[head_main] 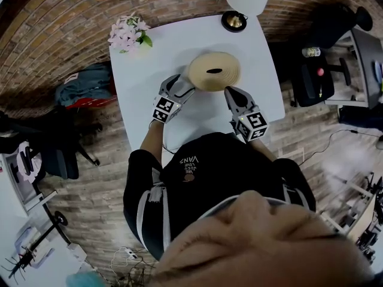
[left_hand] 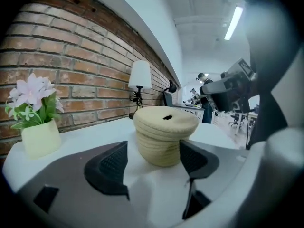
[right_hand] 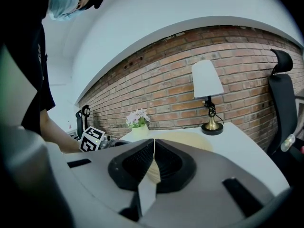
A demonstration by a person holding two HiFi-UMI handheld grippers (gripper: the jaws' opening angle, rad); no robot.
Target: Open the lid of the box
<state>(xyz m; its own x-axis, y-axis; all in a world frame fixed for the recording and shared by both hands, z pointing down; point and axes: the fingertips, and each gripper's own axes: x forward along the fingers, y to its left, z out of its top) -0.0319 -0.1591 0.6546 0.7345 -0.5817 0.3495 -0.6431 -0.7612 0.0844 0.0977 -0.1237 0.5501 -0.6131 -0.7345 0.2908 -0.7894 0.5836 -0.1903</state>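
A round beige woven box with its lid on stands mid-table; the lid has a small dark slot in its middle. My left gripper sits just left of the box with its jaws open. In the left gripper view the box stands a little beyond the two dark pads, apart from them, and nothing is between them. My right gripper is at the box's near right edge, shut with nothing in it. In the right gripper view its pads meet, and the box lid shows just behind them.
The white table carries a pink flower pot at its far left corner and a white-shaded lamp at the far right. A brick wall runs behind. Office chairs stand to the right, a bag on the floor left.
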